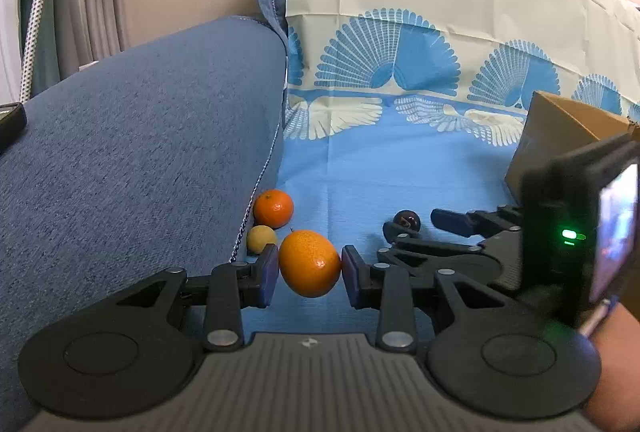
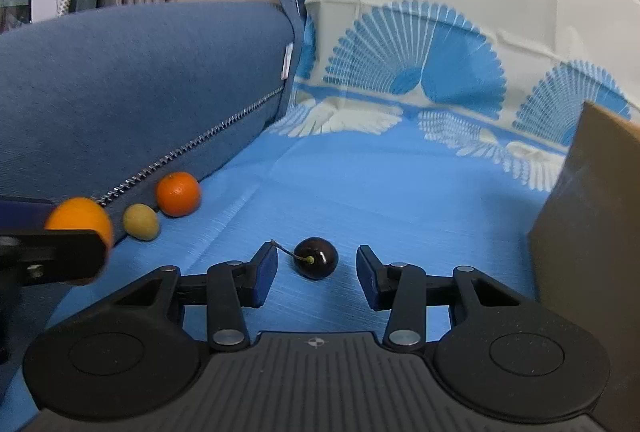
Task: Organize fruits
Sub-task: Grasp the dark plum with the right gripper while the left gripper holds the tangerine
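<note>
My left gripper is shut on a large orange; both pads touch its sides. The orange also shows in the right wrist view. Behind it a small tangerine and a yellow-green fruit lie against the blue cushion; both also show in the right wrist view, the tangerine and the yellow-green fruit. My right gripper is open, its pads on either side of a dark cherry with a stem, not touching it. The right gripper and the cherry also show in the left wrist view.
A blue cushion with a zipper rises on the left. A cardboard box stands at the right, also in the left wrist view. A blue and cream patterned cloth covers the surface and the back.
</note>
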Demonstrator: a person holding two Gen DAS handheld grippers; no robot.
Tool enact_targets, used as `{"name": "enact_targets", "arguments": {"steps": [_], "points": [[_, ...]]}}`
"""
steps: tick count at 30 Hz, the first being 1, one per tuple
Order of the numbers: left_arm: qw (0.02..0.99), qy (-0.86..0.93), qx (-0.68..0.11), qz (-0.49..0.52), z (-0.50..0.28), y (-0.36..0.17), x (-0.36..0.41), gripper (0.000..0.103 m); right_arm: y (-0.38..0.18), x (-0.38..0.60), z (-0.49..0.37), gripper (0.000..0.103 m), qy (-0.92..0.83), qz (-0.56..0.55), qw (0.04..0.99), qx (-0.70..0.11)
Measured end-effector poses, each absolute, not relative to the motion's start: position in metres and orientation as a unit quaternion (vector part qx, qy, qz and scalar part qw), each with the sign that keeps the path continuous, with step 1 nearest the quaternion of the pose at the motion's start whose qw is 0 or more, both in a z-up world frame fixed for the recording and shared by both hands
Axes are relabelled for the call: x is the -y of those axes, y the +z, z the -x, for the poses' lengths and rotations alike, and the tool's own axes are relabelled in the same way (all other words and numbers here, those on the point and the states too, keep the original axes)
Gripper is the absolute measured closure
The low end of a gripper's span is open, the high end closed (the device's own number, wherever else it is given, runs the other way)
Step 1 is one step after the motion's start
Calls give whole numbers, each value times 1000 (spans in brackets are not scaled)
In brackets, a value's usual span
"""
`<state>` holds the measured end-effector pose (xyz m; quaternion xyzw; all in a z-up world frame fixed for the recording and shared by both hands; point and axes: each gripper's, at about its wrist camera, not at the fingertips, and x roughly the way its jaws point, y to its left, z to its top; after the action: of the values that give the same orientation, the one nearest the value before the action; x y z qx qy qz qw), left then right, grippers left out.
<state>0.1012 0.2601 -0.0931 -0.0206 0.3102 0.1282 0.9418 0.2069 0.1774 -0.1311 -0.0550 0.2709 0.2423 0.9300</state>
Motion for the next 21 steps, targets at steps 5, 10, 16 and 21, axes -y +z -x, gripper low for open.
{"name": "enact_targets", "arguments": {"steps": [5,10,16,21], "points": [[939,125,-321,17,-107,-99,-260,65,-135,-181,-218,59,237,46,927,-285],[940,123,-317,21,-106,-99,-262,65,-134,-175,-218,76,251,32,924,-287],[941,119,-317,25,-104,-98,-262,65,-120,-154,-201,77,252,13,925,-283],[940,102,-323,29,-102,-97,-259,65,-108,-135,-180,76,250,24,924,-287]]}}
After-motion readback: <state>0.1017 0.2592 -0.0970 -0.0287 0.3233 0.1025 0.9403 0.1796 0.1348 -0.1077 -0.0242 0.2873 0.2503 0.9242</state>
